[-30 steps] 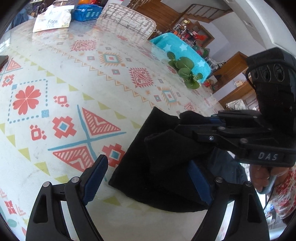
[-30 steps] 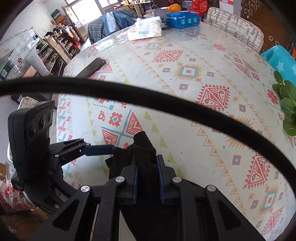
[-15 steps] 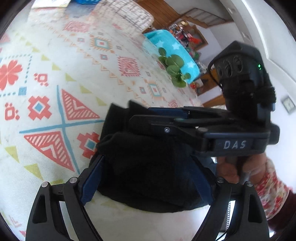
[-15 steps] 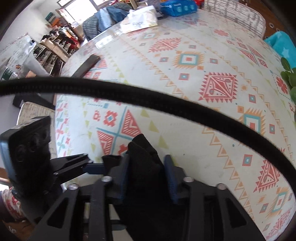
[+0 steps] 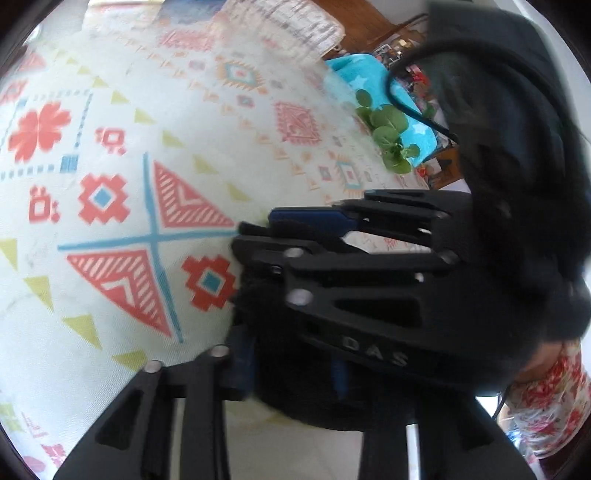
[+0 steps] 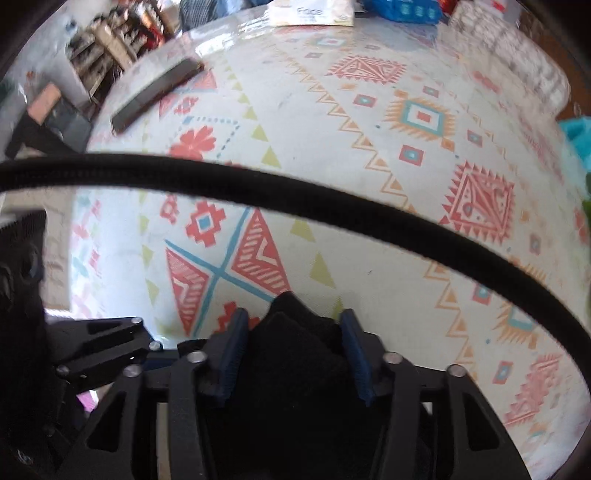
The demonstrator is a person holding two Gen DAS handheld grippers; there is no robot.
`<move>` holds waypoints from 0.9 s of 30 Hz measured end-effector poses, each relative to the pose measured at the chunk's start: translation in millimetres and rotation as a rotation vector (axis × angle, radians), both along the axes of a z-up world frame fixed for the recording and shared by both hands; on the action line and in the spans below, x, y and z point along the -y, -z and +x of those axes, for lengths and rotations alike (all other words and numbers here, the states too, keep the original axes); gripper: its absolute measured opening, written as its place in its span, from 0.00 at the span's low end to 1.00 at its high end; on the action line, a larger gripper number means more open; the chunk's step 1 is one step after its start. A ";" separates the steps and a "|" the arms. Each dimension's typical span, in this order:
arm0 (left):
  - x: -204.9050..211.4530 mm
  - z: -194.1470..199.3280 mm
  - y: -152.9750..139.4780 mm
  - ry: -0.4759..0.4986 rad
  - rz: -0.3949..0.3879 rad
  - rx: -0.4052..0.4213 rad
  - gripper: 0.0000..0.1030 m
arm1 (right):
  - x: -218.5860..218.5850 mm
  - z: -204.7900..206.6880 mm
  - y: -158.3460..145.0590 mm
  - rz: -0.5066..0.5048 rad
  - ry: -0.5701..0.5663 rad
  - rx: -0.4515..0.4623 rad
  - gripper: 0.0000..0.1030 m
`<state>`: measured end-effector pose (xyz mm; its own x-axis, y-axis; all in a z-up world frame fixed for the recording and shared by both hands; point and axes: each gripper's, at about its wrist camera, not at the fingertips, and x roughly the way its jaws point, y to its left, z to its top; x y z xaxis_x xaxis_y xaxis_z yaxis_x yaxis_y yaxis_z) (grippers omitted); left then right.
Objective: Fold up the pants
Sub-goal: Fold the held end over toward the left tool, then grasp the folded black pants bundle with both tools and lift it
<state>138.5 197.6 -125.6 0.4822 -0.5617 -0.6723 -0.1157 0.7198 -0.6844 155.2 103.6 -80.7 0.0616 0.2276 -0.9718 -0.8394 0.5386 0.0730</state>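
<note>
The black pants (image 6: 295, 354) lie bunched on the patterned tablecloth (image 6: 369, 155) at the near edge. In the right wrist view my right gripper (image 6: 293, 350) stands open, its blue pads (image 6: 234, 350) apart on either side of the fabric peak. In the left wrist view my left gripper (image 5: 291, 369) has its blue pads (image 5: 242, 365) closed in around the black bundle (image 5: 258, 306). The right gripper's body (image 5: 369, 280) crosses in front and hides most of the pants there.
A dark phone (image 6: 155, 96), a tissue pack (image 6: 310, 14) and a blue packet (image 6: 402, 11) lie at the far side. A green plant (image 5: 391, 136) and a turquoise cushion (image 5: 373, 74) are at the right edge. A black cable (image 6: 332, 206) crosses the right view.
My right gripper's jaws have opened off the pants fold. My left gripper's jaws have narrowed around the bundle, and the right gripper has swung across in front of it.
</note>
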 end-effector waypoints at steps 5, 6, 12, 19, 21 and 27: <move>4.3 -8.1 -13.7 0.012 -0.003 0.020 0.18 | 4.1 -7.3 -4.1 -0.012 0.006 0.024 0.21; 5.4 -9.6 -17.3 0.015 -0.004 0.028 0.18 | 9.2 -7.3 -8.4 0.008 0.023 0.018 0.21; 27.7 -16.3 -52.6 0.058 -0.053 0.096 0.18 | 52.9 -10.0 -53.1 0.120 0.109 0.018 0.21; 95.8 -7.3 -72.7 0.197 -0.084 0.131 0.18 | 127.0 -20.5 -85.5 0.142 0.241 0.059 0.21; 118.9 -4.9 -73.9 0.243 -0.082 0.132 0.18 | 149.4 -21.3 -88.6 0.144 0.289 0.056 0.21; 175.6 -7.4 -65.1 0.359 -0.050 0.094 0.34 | 246.3 -28.8 -78.1 0.173 0.499 0.042 0.47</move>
